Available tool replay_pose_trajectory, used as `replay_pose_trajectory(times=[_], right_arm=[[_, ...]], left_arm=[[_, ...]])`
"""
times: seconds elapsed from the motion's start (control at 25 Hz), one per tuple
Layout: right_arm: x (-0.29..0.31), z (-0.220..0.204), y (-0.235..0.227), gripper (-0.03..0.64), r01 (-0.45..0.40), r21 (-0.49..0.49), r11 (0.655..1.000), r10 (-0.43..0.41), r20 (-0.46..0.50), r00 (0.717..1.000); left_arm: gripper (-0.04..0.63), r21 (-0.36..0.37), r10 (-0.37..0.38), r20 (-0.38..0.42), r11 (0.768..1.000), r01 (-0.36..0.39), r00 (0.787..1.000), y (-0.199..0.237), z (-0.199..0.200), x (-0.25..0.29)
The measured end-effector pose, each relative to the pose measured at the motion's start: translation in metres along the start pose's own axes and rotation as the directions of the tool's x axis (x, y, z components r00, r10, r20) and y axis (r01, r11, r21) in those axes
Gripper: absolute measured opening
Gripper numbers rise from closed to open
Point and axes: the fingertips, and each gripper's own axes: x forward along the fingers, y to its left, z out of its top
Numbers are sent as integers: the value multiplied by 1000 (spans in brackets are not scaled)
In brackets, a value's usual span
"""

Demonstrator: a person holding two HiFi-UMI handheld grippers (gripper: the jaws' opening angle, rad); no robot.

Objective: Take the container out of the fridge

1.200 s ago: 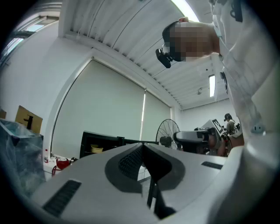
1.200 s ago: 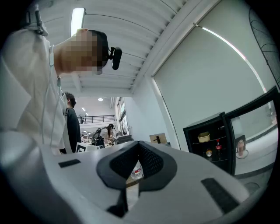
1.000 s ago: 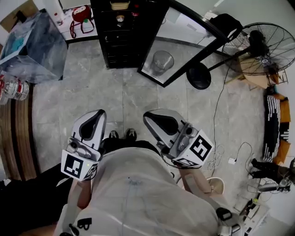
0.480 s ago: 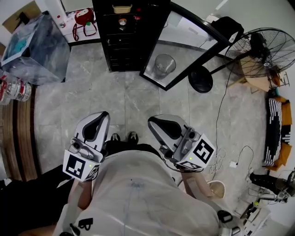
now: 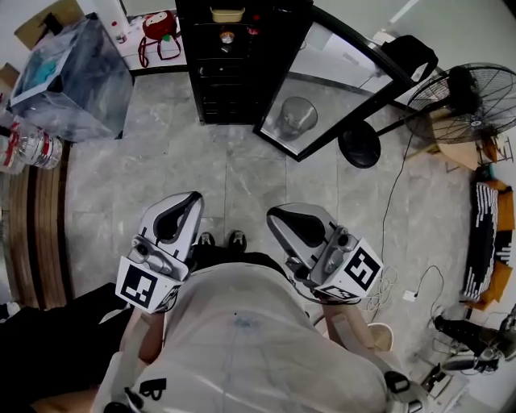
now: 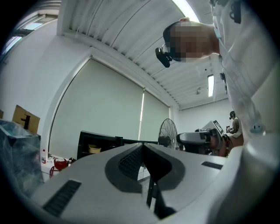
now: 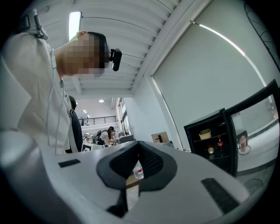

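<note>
The black fridge [image 5: 242,73] stands open at the far end of the floor, its glass door [image 5: 330,89] swung out to the right. A yellowish container [image 5: 226,14] sits on its top shelf, also seen as the container [image 7: 204,133] in the right gripper view. My left gripper [image 5: 192,198] and right gripper [image 5: 274,216] are held close to the person's body, both shut and empty, pointing toward the fridge from well short of it. The left gripper [image 6: 142,144] view shows the fridge [image 6: 94,142] far off.
A standing fan [image 5: 463,97] and its round base [image 5: 360,148] are right of the door. A plastic-wrapped box [image 5: 72,68], water bottles [image 5: 28,149] and a red bag [image 5: 161,24] lie at the left. Cables and clutter line the right side. Grey tiled floor lies between me and the fridge.
The head view has drifted a little, so the fridge and floor sit slightly further right. Both grippers stay shut and close to the body.
</note>
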Motion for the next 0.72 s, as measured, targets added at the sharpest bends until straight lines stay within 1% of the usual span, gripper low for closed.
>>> replay_pose_trajectory(times=[0.12,0.24,0.28,0.4,0.56,0.72], right_arm=[[-2,-3,0,15,-12,5,1000,12,-5,1000],[-1,-7,-5,15,-13,1,1000,13,-8,1000],[-1,-11,-6,15,-14,11,1000,14,-16,1000],[0,-14,-5,15,-21,45,999,23,-40,999],[-1,-8,-15,15,-38,38,999,39,-37,999],[-6,-19,-19,15,-50,74,996,55,-69,996]], left_arm=[[9,-9,-14,-4,1000,14,1000,-4,-4,3],[9,8,-31,7,1000,31,999,-4,-6,9],[9,16,-26,4,1000,26,1000,-4,-8,8],[9,50,9,-60,999,-6,998,5,-13,1],[9,97,46,-46,994,-42,998,18,-6,9],[9,95,62,-21,994,-60,998,18,-6,18]])
